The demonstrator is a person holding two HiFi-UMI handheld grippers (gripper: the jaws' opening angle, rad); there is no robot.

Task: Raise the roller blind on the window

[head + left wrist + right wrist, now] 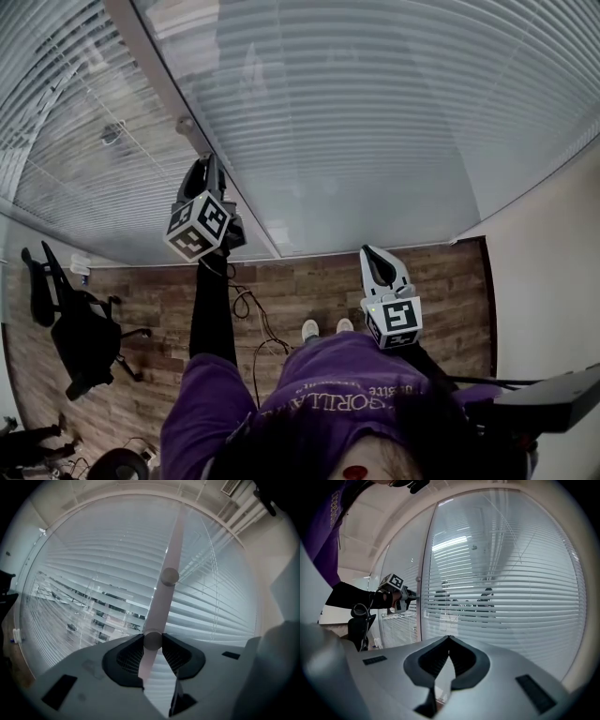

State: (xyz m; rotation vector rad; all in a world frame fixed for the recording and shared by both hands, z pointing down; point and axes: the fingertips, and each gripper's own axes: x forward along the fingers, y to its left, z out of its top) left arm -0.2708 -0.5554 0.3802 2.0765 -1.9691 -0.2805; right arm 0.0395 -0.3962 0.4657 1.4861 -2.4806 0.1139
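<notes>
Office: slatted blinds (375,112), swivel chair (80,339)

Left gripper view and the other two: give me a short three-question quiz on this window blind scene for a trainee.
1. True or false: the left gripper is closed on a round knob on the window post.
2. Pick one: the right gripper has its jaws A) together with nothing between them, B) wide apart, C) closed on a cord.
3. Short answer: what black furniture stands on the wood floor at the left of the head view?

Key: 1 true; 2 A; 3 an office chair.
</notes>
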